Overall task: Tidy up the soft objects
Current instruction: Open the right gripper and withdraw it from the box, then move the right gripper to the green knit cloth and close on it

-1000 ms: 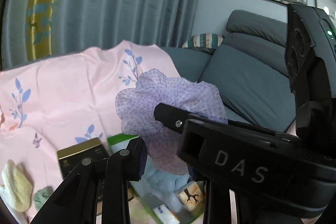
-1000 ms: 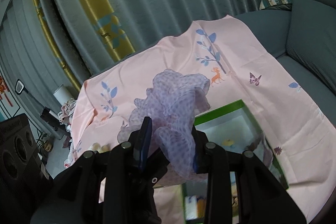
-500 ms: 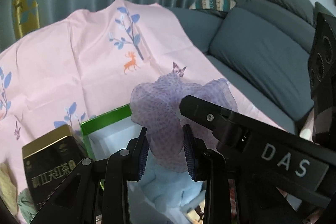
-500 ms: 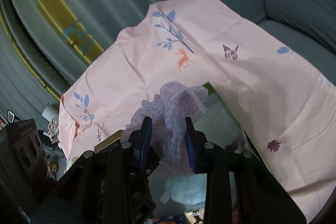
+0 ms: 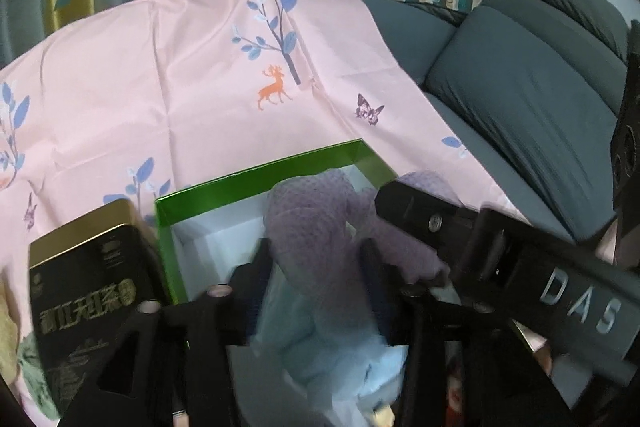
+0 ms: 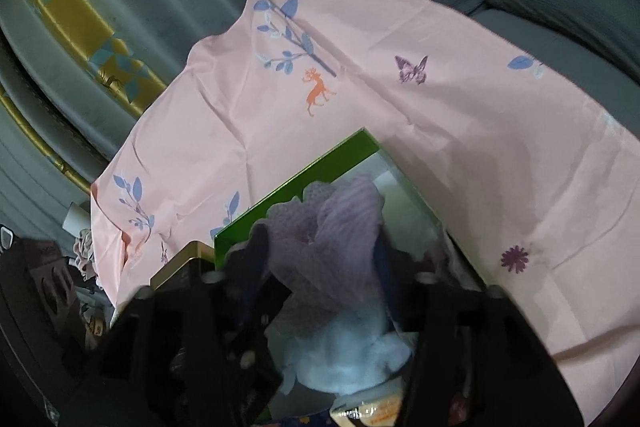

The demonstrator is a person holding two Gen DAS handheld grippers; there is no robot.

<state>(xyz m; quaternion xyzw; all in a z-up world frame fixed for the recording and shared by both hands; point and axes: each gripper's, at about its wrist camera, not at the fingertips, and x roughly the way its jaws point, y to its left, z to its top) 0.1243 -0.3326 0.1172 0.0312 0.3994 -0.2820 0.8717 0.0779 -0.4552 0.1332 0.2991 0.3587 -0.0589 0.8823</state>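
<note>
- Release step: the left hand-held gripper [image 5: 316,283] and right hand-held gripper [image 6: 320,267] are both opening, with the lilac mesh cloth [image 5: 308,227] lying slack between their jaws, inside the green-rimmed box [image 5: 256,175].
- Next move, judged: lifting both clear without snagging the mesh.
- The box is also holding a pale blue soft item [image 6: 344,347]; a black tea tin [image 5: 88,291] is standing just beside it.

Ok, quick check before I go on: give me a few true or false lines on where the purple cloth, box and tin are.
1. The purple mesh cloth sits over the green-rimmed box. True.
2. A pale blue cloth lies in the box beneath it. True.
3. The black and gold tin is inside the box. False: it stands outside, beside the box.
4. The box rests on bare sofa cushions. False: it rests on the pink printed sheet.
</note>
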